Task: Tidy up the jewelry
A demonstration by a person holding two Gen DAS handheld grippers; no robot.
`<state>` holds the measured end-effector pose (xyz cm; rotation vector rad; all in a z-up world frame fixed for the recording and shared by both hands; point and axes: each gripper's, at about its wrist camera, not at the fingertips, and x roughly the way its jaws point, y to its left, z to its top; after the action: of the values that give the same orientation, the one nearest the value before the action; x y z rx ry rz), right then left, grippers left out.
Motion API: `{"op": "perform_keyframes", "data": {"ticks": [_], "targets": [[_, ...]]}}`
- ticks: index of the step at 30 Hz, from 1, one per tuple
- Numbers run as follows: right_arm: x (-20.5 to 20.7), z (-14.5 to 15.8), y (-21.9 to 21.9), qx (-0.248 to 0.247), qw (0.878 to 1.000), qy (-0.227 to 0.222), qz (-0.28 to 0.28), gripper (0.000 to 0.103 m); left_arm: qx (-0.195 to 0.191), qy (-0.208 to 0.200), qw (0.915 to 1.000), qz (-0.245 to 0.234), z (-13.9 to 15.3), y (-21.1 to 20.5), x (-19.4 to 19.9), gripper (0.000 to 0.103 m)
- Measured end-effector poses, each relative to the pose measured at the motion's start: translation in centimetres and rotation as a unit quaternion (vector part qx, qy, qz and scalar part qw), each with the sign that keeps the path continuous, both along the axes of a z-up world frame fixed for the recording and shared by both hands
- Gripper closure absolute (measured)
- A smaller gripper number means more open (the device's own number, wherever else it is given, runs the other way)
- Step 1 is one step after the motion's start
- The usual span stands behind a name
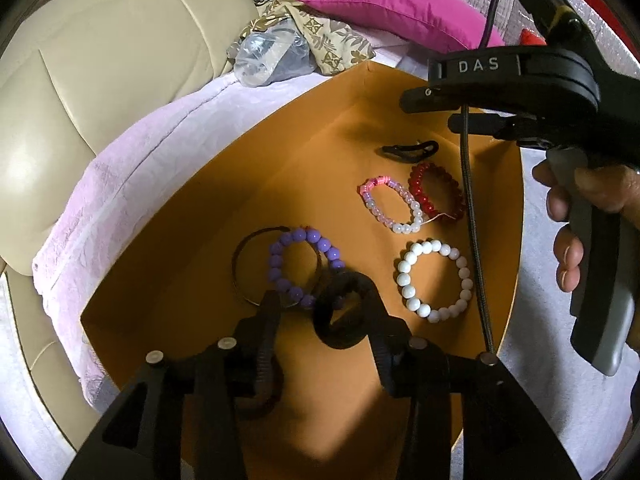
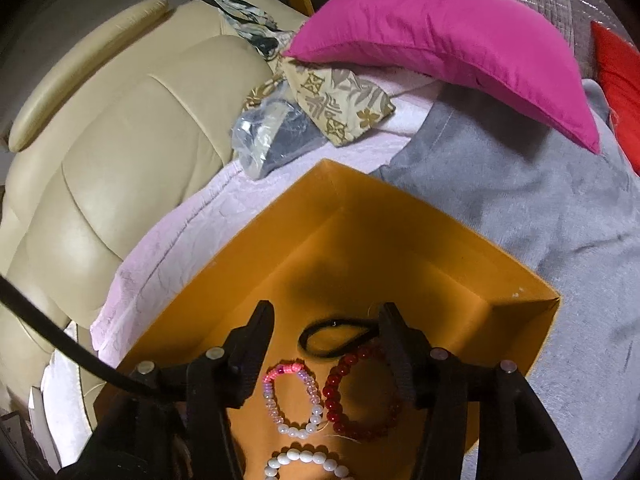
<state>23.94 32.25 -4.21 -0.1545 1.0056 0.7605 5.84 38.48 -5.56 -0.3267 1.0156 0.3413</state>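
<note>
Both tongs, left [image 1: 316, 300] and right [image 2: 326, 320], gape partway, gripping nothing. Light, slippery white bracelet [image 1: 434, 280] at lower right; best pinched across one bead strand.

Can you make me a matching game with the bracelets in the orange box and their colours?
Things:
1. bracelet nearest the left gripper's fingers
2. bracelet touching the pink and white one
3. bracelet beside the hanging cable
4. cushion

Colours:
A. white
B. magenta
C. purple
D. dark red

Pairs: 1-C, 2-D, 3-A, 4-B
</note>
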Motion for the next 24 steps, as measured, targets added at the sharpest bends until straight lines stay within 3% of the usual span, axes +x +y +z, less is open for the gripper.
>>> {"op": "perform_keyframes", "data": {"ticks": [4, 10, 15, 17, 20, 24], "targets": [[-0.2, 0.6, -0.2, 0.003, 1.000, -0.005, 0.001, 0.044, 0.003, -0.002, 1.0000, 0.005, 0.5, 0.2, -0.4, 0.058], [-0.7, 1.6, -1.5, 0.020, 1.000, -0.010, -0.006, 0.043, 0.016, -0.011, 0.9998, 0.010, 1.8, 0.0, -1.7, 0.047], [-1.7, 3.0, -3.2, 0.040, 0.999, -0.019, -0.012, 0.032, 0.028, -0.018, 0.9993, 0.015, 3.2, -0.4, -2.8, 0.043], [-2.4, 3.6, -3.8, 0.047, 0.999, -0.024, -0.009, 0.018, 0.036, -0.019, 0.9990, 0.019, 3.6, -0.7, -3.4, 0.043], [-3.7, 4.7, -4.8, 0.059, 0.998, -0.032, 0.000, 0.005, 0.044, -0.022, 0.9984, 0.027, 4.3, -0.9, -4.5, 0.042], [-5.2, 6.1, -6.2, 0.071, 0.997, -0.039, 0.003, 0.001, 0.049, -0.031, 0.9973, 0.045, 5.7, -0.9, -6.0, 0.042]]}}
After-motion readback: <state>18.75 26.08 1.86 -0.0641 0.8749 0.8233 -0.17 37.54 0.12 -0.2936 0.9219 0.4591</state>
